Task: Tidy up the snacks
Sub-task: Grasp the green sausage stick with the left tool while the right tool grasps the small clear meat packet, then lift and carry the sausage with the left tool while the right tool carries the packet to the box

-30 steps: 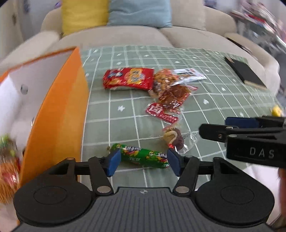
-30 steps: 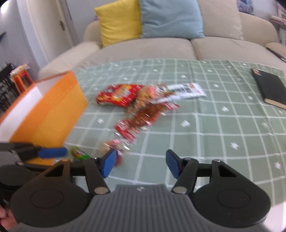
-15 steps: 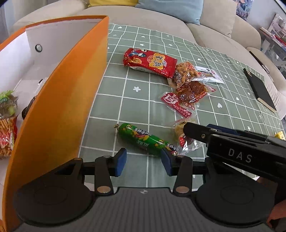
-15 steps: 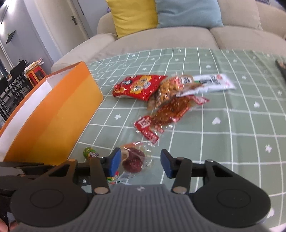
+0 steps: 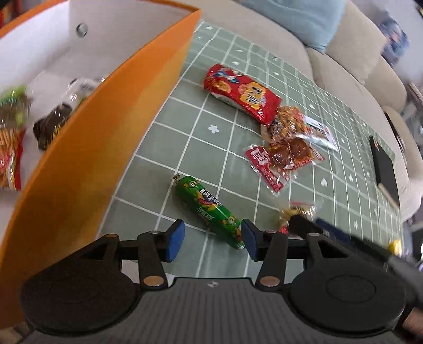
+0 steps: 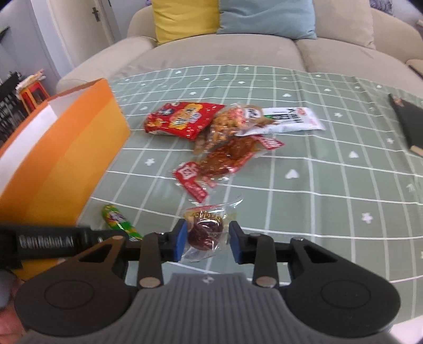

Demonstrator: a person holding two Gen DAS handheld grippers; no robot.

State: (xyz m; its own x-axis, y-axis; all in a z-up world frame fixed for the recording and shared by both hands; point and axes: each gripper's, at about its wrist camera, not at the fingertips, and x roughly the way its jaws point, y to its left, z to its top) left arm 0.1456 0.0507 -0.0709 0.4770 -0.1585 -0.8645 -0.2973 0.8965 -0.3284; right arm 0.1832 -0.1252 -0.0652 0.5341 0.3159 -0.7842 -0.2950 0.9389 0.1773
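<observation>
While the right gripper (image 6: 205, 239) comes down on the near part of the table, its blue pads flank a small clear packet with a dark red fruit (image 6: 205, 232) inside. Its jaws have just been closing, and the left pad meets the wrapper, yet a sliver of gap shows at the right pad, so I would not call it clenched on the packet.

Just to the left lies a green sausage stick (image 5: 208, 210), slanting on the checked green tablecloth (image 6: 317, 185). The left gripper (image 5: 210, 239) hangs over the stick's near end with its jaws released and wide, having just been opening; the stick's tip sits close by the right pad (image 5: 249, 239), and I cannot tell whether they touch.

Farther off is a loose heap: a red-labelled packet of brown strips (image 6: 224, 161), a bag of orange-brown snack pieces (image 6: 227, 124), a red bag (image 6: 182, 120) to their left, and a white packet (image 6: 288, 121) to their right.

At the far left stands an orange box (image 5: 111, 127) with white inner walls, holding several wrapped snacks (image 5: 50, 124). A dark book (image 6: 408, 124) lies at the far right, and a beige sofa (image 6: 211, 53) with a yellow cushion (image 6: 185, 18) and a blue cushion (image 6: 267, 17) stands beyond the table.
</observation>
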